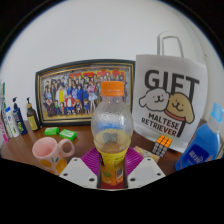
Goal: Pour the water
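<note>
Hand-held gripper (112,172) clamping bottle (112,130), wooden table (25,153)

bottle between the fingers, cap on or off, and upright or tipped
Cap on and upright: the bottle stands vertical with its orange cap on top, held between the gripper fingers.

— What's along the back wall?

— A framed group photo (84,91) leans there, with a white gift bag (168,100) printed with two cartoon dogs just beside it.

— And on the wooden table (22,150)?

— Small bottles (18,118) at one end, two green packets (60,133) before the photo, a blue carton (200,146) opposite.
</note>
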The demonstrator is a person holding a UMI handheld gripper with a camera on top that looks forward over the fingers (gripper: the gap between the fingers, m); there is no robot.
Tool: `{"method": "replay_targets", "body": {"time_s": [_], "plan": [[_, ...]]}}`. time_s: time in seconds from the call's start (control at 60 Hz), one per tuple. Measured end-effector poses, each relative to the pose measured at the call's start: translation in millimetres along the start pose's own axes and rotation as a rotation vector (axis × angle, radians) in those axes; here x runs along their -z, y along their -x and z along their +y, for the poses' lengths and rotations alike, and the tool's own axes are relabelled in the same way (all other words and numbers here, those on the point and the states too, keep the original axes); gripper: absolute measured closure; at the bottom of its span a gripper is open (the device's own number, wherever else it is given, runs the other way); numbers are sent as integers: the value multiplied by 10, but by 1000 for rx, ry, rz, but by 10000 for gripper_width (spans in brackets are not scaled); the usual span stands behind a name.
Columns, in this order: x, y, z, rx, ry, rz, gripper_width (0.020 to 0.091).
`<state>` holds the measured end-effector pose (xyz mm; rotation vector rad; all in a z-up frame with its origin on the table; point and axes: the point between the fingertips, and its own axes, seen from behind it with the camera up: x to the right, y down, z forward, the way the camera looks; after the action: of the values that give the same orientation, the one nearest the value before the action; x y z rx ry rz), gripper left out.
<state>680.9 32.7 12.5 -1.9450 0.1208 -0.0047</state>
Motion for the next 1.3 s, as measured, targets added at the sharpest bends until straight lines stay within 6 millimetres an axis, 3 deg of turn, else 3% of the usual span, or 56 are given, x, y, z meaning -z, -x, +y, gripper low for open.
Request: {"method": "replay_targets", "body": {"time_s": [0.117, 0.233, 0.283, 0.417, 0.483, 0.533, 0.567, 0.667, 0.767, 1.1, 1.3], "plan": [[-106, -45, 334, -4, 25, -13, 804], [-78, -45, 301, 0, -44, -17, 802], [-68, -38, 303, 8, -53, -14, 768], [-72, -67, 414, 5, 14, 1, 536], [-24, -78, 558, -2, 101, 21, 224], [64, -93, 588, -13, 133, 41, 265], [149, -95, 578, -17, 142, 56, 244], [511, -55, 548, -23, 181, 93, 242], [1011, 55, 456, -30, 205, 127, 243], [3116, 875, 214, -16, 255, 159, 247], [3908, 1115, 258, 32, 273, 203, 248]]}}
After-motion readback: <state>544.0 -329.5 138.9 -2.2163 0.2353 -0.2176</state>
